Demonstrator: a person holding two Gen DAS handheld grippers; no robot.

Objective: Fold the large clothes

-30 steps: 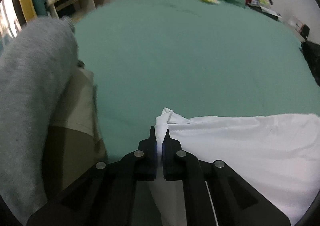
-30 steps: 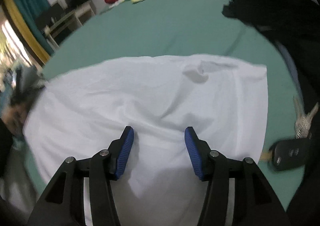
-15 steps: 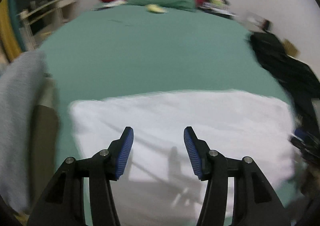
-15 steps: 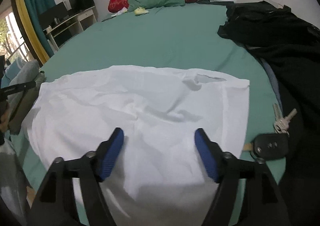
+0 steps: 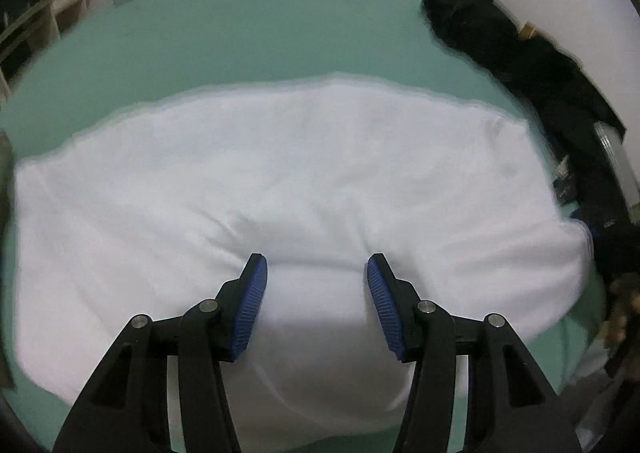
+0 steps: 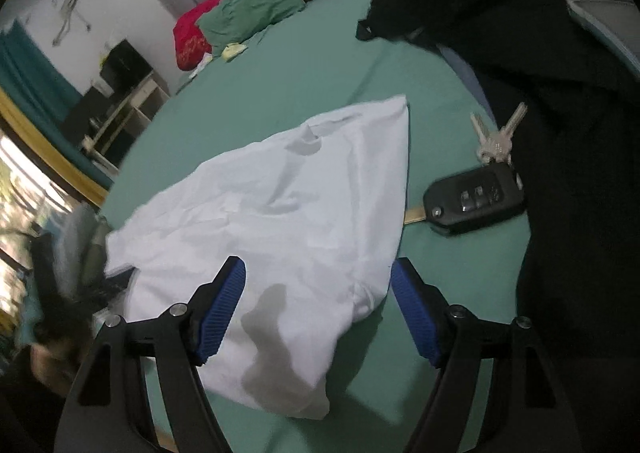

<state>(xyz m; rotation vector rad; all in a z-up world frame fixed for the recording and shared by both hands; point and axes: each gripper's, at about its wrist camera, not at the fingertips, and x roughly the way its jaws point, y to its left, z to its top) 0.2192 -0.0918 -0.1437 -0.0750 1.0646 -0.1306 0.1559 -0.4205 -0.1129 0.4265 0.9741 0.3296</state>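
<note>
A white garment (image 5: 288, 181) lies folded flat on the green bed sheet (image 5: 240, 41). In the left wrist view it fills the middle, and my left gripper (image 5: 316, 273) hangs open just above its near part, nothing between the blue pads. In the right wrist view the same white garment (image 6: 288, 209) runs from the centre down to the left. My right gripper (image 6: 318, 273) stands open over the garment's near right corner, its pads apart from the cloth. The picture from the left wrist is blurred.
A car key fob (image 6: 476, 201) with a bunch of keys (image 6: 496, 137) lies on the sheet right of the garment. Black clothing (image 6: 560, 53) is heaped along the right side. Pillows (image 6: 256, 5) sit at the head of the bed. Shelving (image 6: 120, 109) stands left.
My left gripper let go of the white cloth's corner, opened and swung right over the garment's middle. The right gripper opened wider and shifted right toward the garment's corner and the keys.
</note>
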